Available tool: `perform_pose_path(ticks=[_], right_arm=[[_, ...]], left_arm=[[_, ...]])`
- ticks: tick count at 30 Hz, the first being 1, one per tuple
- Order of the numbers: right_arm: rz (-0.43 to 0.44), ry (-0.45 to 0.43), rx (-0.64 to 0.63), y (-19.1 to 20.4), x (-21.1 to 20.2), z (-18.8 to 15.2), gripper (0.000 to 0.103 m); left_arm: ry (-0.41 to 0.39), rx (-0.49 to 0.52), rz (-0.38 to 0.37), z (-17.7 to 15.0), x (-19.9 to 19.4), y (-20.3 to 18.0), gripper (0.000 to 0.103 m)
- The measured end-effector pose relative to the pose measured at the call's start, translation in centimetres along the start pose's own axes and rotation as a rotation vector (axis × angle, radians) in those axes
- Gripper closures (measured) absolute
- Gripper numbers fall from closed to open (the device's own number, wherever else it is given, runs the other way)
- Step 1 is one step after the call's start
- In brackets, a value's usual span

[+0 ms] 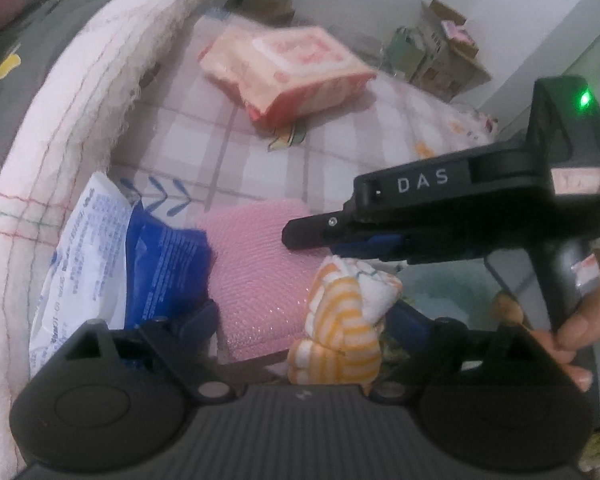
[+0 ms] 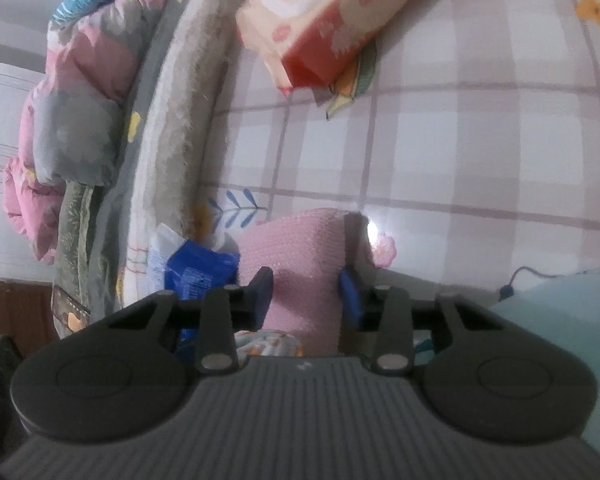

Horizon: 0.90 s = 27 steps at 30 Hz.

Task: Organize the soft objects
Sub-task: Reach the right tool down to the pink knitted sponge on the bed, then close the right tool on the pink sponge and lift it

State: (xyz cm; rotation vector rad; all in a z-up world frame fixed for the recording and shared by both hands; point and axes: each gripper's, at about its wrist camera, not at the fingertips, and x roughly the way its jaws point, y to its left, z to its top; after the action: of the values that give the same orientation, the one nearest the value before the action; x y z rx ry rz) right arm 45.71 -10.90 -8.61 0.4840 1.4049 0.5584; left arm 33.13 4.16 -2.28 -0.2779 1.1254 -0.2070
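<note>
Two tongs work over the bed (image 2: 460, 152). The right tongs (image 2: 308, 300) stand partly closed around the pink knitted cloth (image 2: 300, 248), pads at its sides. It looks soft, light and easy to pinch at a fold. The left tongs (image 1: 308, 316) gape wide, the striped cloth (image 1: 340, 320) lying loose between them, near the bed's blanket edge.

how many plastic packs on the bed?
2: pink pack far on the checked sheet; blue pack near, beside the pink cloth. More may be hidden.
</note>
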Motion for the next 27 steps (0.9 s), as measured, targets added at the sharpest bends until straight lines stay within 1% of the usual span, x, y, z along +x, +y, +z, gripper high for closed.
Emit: perform_pose_path(ticks=[1, 2, 4, 6, 10, 11, 14, 16, 18, 19, 20, 22, 24, 26, 27], right_arm=[[0.003, -0.013, -0.008, 0.2, -0.5, 0.0, 0.07], [0.008, -0.024, -0.013, 0.4, -1.0, -0.1, 0.074], [0.045, -0.036, -0.016, 0.8, -2.1, -0.1, 0.08], [0.066, -0.055, -0.032, 1.5, -3.3, -0.3, 0.081], [0.053, -0.096, -0.068, 2.8, -5.1, -0.9, 0.08], [0.043, -0.106, -0.069, 2.9, -5.5, -1.1, 0.079], [0.002, -0.116, -0.055, 2.5, -6.0, -1.2, 0.078], [-0.02, -0.104, -0.03, 1.8, -5.6, -1.1, 0.078], [-0.051, -0.097, -0.01, 1.1, -5.1, -1.0, 0.073], [-0.063, -0.086, 0.009, 0.6, -4.7, -0.8, 0.066], [-0.064, -0.076, 0.032, 0.2, -4.3, -0.7, 0.058], [-0.06, -0.056, 0.072, -0.7, -3.4, -0.4, 0.052], [-0.054, -0.032, 0.104, -1.4, -2.4, 0.0, 0.05], [-0.04, -0.002, 0.123, -1.8, -1.3, 0.2, 0.049], [-0.035, 0.008, 0.128, -1.9, -0.9, 0.3, 0.047]], left_arm=[[-0.02, 0.005, -0.014, 0.1, -0.5, -0.2, 0.015], [-0.039, 0.011, -0.035, 0.1, -1.0, -0.5, 0.018], [-0.062, 0.015, -0.063, 0.1, -2.1, -1.1, 0.017], [-0.087, 0.037, -0.064, 0.1, -2.8, -1.9, 0.017], [-0.109, 0.055, -0.039, -0.6, -3.5, -2.4, 0.017], [-0.109, 0.05, -0.029, -0.8, -3.4, -2.2, 0.017], [-0.093, 0.025, 0.0, -1.1, -2.9, -1.1, 0.022], [-0.071, 0.018, 0.02, -1.2, -2.3, -0.5, 0.027], [-0.036, 0.01, 0.04, -1.0, -1.4, 0.0, 0.027], [-0.016, 0.003, 0.041, -0.8, -0.8, 0.3, 0.027], [0.008, -0.011, 0.037, -0.6, -0.2, 0.6, 0.027], [0.055, -0.044, 0.025, -0.2, 0.9, 1.1, 0.027], [0.084, -0.069, 0.017, 0.2, 1.8, 1.5, 0.024], [0.091, -0.072, 0.013, 0.6, 2.4, 1.5, 0.019], [0.09, -0.072, 0.02, 0.7, 2.6, 1.5, 0.018]])
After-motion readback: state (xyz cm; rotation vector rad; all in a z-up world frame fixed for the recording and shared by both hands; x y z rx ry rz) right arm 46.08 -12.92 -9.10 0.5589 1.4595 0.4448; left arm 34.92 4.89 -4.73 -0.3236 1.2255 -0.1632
